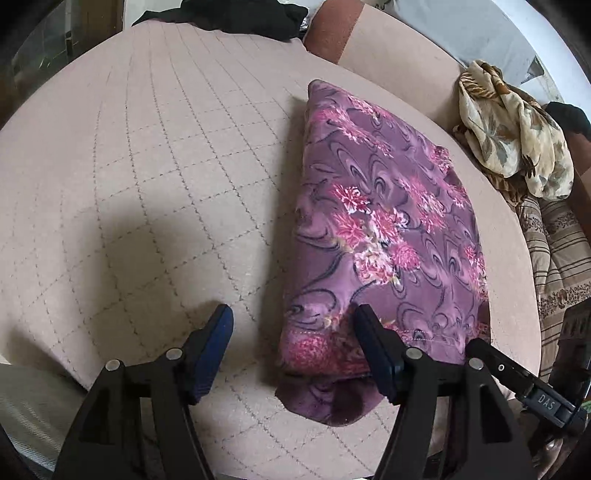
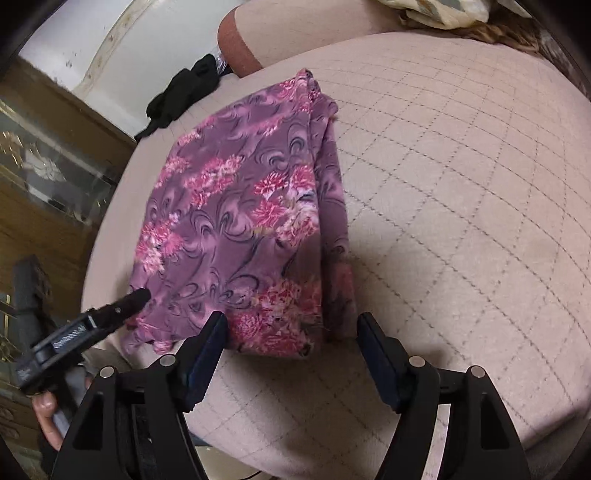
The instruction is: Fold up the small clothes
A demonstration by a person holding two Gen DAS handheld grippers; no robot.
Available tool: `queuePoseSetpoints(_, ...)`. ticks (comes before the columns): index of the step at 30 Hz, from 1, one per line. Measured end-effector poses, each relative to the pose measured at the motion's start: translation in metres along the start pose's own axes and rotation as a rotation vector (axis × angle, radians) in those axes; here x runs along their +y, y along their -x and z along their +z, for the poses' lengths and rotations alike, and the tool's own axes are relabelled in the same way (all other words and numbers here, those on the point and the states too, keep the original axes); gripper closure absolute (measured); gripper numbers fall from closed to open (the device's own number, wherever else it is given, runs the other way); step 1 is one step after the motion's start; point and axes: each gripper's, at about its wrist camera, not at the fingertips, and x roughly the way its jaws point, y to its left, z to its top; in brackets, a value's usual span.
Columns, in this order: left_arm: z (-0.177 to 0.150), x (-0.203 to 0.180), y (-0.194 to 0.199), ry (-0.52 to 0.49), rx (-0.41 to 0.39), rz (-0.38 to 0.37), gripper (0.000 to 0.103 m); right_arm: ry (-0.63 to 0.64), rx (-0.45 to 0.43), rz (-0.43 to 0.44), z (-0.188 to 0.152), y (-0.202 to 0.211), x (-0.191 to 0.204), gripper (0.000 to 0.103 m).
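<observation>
One folded purple floral garment (image 1: 384,229) is counted on the quilted cushion (image 1: 147,184). One black garment (image 1: 236,16) and one cream leaf-print scarf (image 1: 513,136) are seen at its edges. Two hand-held grippers are counted: left (image 1: 291,325), right (image 2: 291,328).

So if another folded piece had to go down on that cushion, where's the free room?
The quilted cushion is bare on both long sides of the purple floral garment, out to the black clothing at its far edge. It is crowded around the beige scarf piled beside the cushion.

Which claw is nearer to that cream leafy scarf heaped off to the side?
Right. The scarf lies beyond the purple floral cloth on the right claw side; the left claw sits at the cloth's opposite edge.
</observation>
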Motion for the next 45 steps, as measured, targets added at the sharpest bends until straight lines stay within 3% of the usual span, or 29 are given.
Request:
queuePoseSetpoints(4,-0.001,0.0,0.001,0.002,-0.008,-0.001,0.036,-0.007,-0.013,0.012,0.002,-0.001,-0.002,0.033)
queuePoseSetpoints(6,-0.002,-0.001,0.002,0.0,-0.011,-0.003,0.036,-0.034,-0.019,0.019,0.004,0.004,-0.007,0.046)
queuePoseSetpoints(11,-0.003,-0.008,-0.004,-0.026,-0.013,0.007,0.041,-0.133,-0.014,0.113,0.013,0.003,-0.026,0.049)
queuePoseSetpoints(12,-0.003,-0.01,-0.004,-0.037,-0.016,0.016,0.041,-0.139,0.002,0.11,0.014,-0.002,-0.028,0.057)
queuePoseSetpoints(13,-0.004,-0.014,-0.005,-0.056,-0.022,0.03,0.045,-0.134,0.011,0.106,0.014,-0.005,-0.028,0.061)
queuePoseSetpoints(14,-0.004,-0.016,-0.006,-0.071,-0.027,0.034,0.051,-0.124,0.015,0.095,0.015,-0.008,-0.027,0.078)
queuePoseSetpoints(15,-0.005,-0.019,-0.006,-0.088,-0.025,0.019,0.072,-0.118,0.021,0.095,0.016,-0.008,-0.025,0.088)
queuePoseSetpoints(16,-0.004,-0.021,-0.004,-0.097,-0.02,-0.01,0.089,-0.114,0.031,0.103,0.016,-0.008,-0.025,0.089)
queuePoseSetpoints(19,-0.001,-0.018,0.019,-0.074,-0.091,-0.044,0.09,-0.147,-0.013,0.119,0.017,0.01,-0.029,0.09)
queuePoseSetpoints(21,-0.001,-0.013,0.022,-0.046,-0.092,-0.065,0.09,-0.137,-0.052,0.138,0.015,0.026,-0.03,0.091)
queuePoseSetpoints(23,-0.001,-0.018,0.004,-0.081,-0.039,0.002,0.089,-0.126,-0.014,0.101,0.015,0.013,-0.032,0.091)
queuePoseSetpoints(24,-0.002,-0.022,-0.006,-0.105,-0.013,0.045,0.087,-0.125,0.023,0.067,0.015,0.0,-0.034,0.091)
queuePoseSetpoints(26,-0.004,-0.026,-0.001,-0.129,-0.037,0.089,0.079,-0.132,0.03,0.063,0.014,-0.007,-0.034,0.088)
queuePoseSetpoints(28,-0.008,-0.028,0.014,-0.129,-0.079,0.105,0.062,-0.123,0.015,0.073,0.016,0.0,-0.03,0.086)
queuePoseSetpoints(31,-0.021,-0.025,0.032,-0.113,-0.128,0.123,0.036,-0.127,-0.033,-0.003,0.007,0.016,-0.028,0.058)
queuePoseSetpoints(32,-0.029,-0.027,0.04,-0.127,-0.15,0.127,0.035,-0.144,-0.043,-0.016,0.003,0.02,-0.03,0.05)
queuePoseSetpoints(34,-0.04,-0.032,0.052,-0.151,-0.174,0.135,0.032,-0.159,-0.063,-0.032,-0.011,0.031,-0.029,0.049)
queuePoseSetpoints(37,-0.06,-0.043,0.077,-0.201,-0.213,0.173,0.028,-0.122,-0.1,-0.036,-0.026,0.049,-0.021,0.034)
queuePoseSetpoints(40,-0.08,-0.057,0.109,-0.265,-0.273,0.248,0.018,-0.067,-0.145,-0.038,-0.041,0.069,-0.002,0.031)
queuePoseSetpoints(45,-0.094,-0.069,0.156,-0.301,-0.369,0.268,0.013,-0.003,-0.194,-0.111,-0.063,0.105,0.032,0.028)
